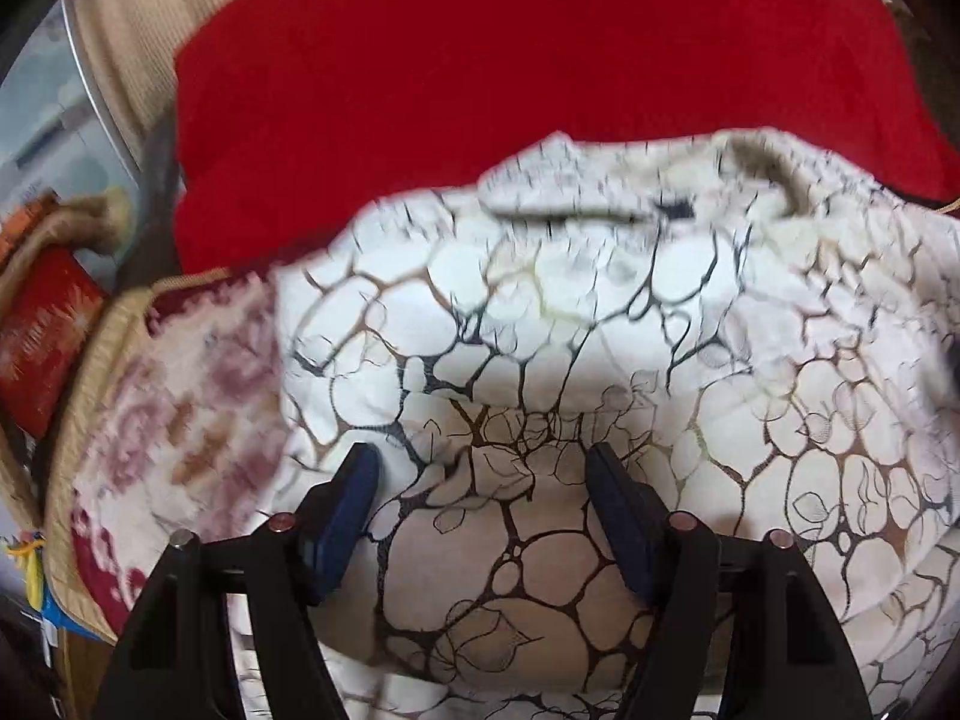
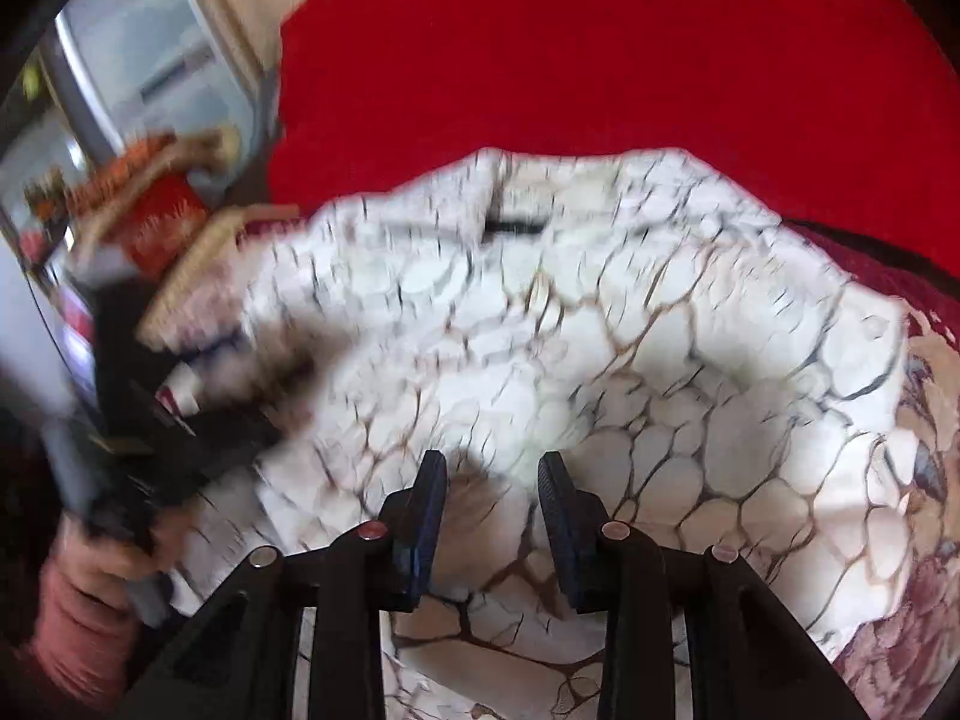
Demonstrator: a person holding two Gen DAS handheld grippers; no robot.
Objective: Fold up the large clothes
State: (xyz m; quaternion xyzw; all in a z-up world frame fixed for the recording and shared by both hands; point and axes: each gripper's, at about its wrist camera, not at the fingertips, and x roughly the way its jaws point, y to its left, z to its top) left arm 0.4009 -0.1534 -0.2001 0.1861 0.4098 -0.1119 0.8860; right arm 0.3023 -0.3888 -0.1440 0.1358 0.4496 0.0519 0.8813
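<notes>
Patterned garment [image 1: 540,324] lies on floral cover [image 1: 180,420] before red cushion [image 1: 480,48].

1. Floral-patterned cushion [image 1: 180,420], cream and maroon with tan piping, serving as the supporting surface.
2. White garment [image 1: 540,360] with dark web-like veining, lying bunched directly on the cushion, covering most of it.
3. Red cloth [image 1: 480,60] behind the garment, its near edge tucked under the garment's far edge.
</notes>
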